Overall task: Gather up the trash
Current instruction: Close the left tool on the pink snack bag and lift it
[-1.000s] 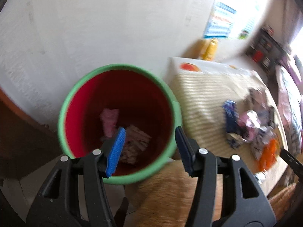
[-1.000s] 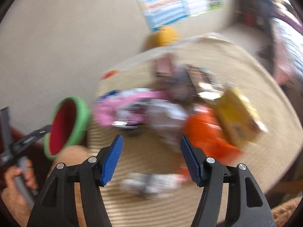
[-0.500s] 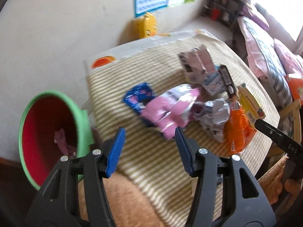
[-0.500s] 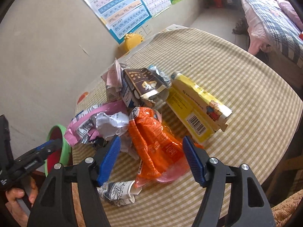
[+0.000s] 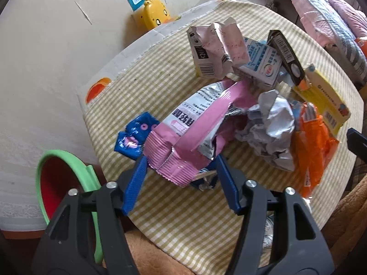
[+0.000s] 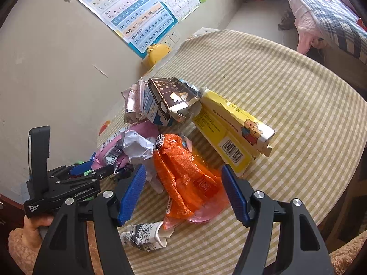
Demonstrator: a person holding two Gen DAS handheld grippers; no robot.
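A pile of trash lies on the checked tablecloth [image 5: 174,217]. My left gripper [image 5: 181,178] is open, pointing steeply down, with the near end of a pink and silver snack wrapper [image 5: 183,137] between its blue pads, which do not press on it. A blue wrapper [image 5: 135,137] lies just left of it. The bin [image 5: 52,154], green-rimmed and red inside, stands below the table's left edge. My right gripper [image 6: 183,190] is open over a crumpled orange wrapper [image 6: 183,171]. The left gripper [image 6: 68,183], held by a hand in a fuzzy sleeve, shows at the left of the right wrist view.
Also in the pile are crumpled silver foil [image 5: 270,128], a yellow box [image 6: 231,133], crushed milk cartons [image 5: 213,48] and a dark carton [image 6: 174,98]. A crushed paper cup [image 6: 144,236] lies near the table's front edge. A yellow duck toy [image 5: 153,13] stands by the wall.
My left gripper swung from above the bin across to the table and now straddles the pink wrapper. My right gripper came down closer over the orange wrapper.
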